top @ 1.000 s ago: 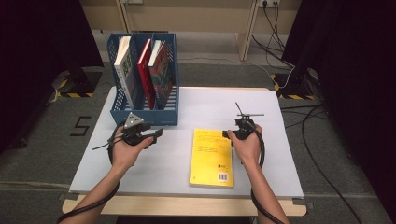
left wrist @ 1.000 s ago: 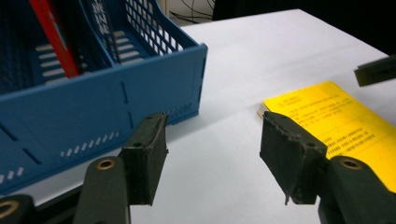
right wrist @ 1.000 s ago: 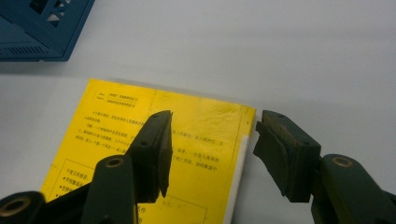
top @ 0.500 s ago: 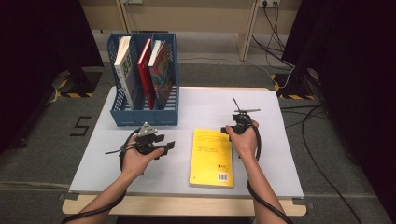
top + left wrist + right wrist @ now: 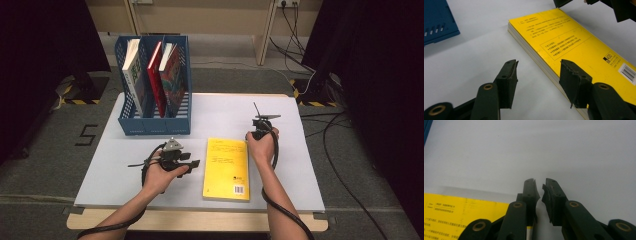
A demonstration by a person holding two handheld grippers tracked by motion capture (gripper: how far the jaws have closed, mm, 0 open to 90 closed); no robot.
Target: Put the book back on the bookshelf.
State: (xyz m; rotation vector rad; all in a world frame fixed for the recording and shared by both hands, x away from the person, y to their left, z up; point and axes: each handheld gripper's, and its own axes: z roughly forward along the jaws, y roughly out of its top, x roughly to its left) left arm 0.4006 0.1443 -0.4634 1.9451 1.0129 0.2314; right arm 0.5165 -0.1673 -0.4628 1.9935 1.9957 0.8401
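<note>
On the pale table (image 5: 300, 165), from the high view, a yellow book (image 5: 227, 168) is lying flat between the left gripper (image 5: 192, 163) and right gripper (image 5: 256, 131), a blue file rack (image 5: 155, 125) standing behind. Along the left gripper view, jaws are straddling the book's edge, just closing, untouched; a barcode (image 5: 629, 71) is showing, print unreadable. Along the right gripper view, jaws are nearly together, holding nothing.

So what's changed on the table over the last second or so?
The left gripper moved down from beside the blue file rack toward the yellow book's left edge, its jaws closing a little, one over the cover, neither gripping. The right gripper, at the book's top right corner, has closed nearly together on nothing. The book, rack and its books stayed put.
</note>
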